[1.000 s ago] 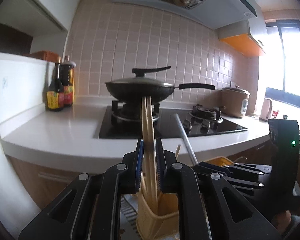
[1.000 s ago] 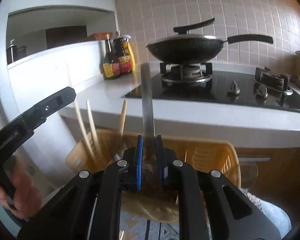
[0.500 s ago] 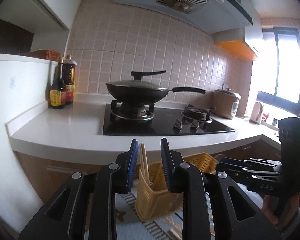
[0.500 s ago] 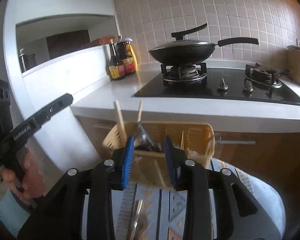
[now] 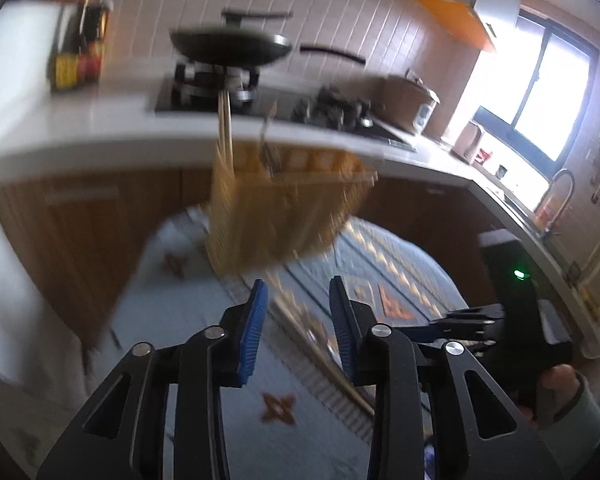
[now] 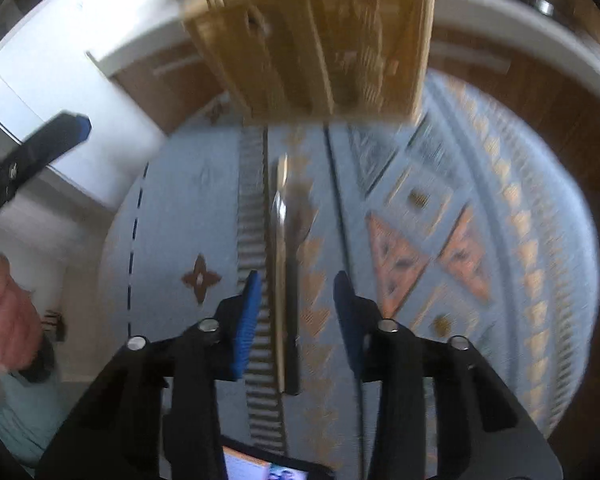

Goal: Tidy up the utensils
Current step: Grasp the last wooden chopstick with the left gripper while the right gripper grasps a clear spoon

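Patterned tablecloth under everything: chopsticks [image 5: 225,120] already stood in the yellow basket [image 5: 284,208], while a metal utensil [image 6: 284,264] lay between the closing, unpinched right hand-held gripper [image 6: 296,286]; left hand-held gripper [image 5: 298,296] opening, empty.

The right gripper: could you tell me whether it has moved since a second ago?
Yes. The right gripper has tilted down away from the yellow basket, which has slid to the frame's top, and now points at a metal utensil on the cloth.
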Demonstrator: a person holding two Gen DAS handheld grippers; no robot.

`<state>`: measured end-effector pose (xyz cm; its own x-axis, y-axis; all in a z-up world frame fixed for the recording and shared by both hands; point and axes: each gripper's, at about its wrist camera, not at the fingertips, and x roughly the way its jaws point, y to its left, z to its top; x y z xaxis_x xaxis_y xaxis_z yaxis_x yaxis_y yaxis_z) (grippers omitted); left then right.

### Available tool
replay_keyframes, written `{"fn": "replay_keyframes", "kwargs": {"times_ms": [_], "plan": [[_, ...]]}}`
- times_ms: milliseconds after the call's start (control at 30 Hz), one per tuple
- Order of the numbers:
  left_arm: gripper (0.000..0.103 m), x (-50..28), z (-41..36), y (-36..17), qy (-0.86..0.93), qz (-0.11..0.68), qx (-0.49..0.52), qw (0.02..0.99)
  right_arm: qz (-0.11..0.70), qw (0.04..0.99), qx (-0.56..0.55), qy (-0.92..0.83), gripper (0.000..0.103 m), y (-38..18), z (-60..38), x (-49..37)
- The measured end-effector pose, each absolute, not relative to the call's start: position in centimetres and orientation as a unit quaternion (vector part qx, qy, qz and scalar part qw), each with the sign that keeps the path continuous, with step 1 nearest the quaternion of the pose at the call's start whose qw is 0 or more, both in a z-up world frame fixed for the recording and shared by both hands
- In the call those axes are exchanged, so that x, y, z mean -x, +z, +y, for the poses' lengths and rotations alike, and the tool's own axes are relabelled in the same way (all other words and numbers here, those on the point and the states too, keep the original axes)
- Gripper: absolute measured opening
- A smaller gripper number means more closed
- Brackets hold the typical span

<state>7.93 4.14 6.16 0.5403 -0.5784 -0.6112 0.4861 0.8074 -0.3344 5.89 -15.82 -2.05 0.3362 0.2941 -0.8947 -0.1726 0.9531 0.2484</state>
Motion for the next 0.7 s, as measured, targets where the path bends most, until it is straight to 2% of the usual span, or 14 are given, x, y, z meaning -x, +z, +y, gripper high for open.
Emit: {"fn": "replay_keyframes", "kwargs": {"times_ms": [300, 367, 467, 600, 700], "plan": [[0.022, -8.6, 4.2, 0.1, -0.308, 0.452, 0.092, 0.832, 0.563, 0.811, -0.060, 0.148, 0.030, -4.5, -14.6, -7.5], [0.022, -8.9, 4.1, -0.5, -0.311, 0.461, 0.098, 0.826, 0.566, 0.810, -0.052, 0.145, 0.025, -5.0, -14.3, -7.9], [0.022, -9.2, 3.7, -1.2, -0.317, 0.471, 0.101, 0.817, 0.573, 0.805, -0.049, 0.143, 0.024, -5.9, -14.1, -8.5], [0.022, -9.7, 2.9, -1.8, -0.321, 0.484, 0.099, 0.808, 0.575, 0.805, -0.036, 0.141, 0.010, -7.0, -13.7, -8.6], [0.022, -10.5, 1.6, -2.5, -0.323, 0.499, 0.095, 0.799, 0.575, 0.806, -0.022, 0.140, 0.010, -7.3, -13.9, -8.2]]}}
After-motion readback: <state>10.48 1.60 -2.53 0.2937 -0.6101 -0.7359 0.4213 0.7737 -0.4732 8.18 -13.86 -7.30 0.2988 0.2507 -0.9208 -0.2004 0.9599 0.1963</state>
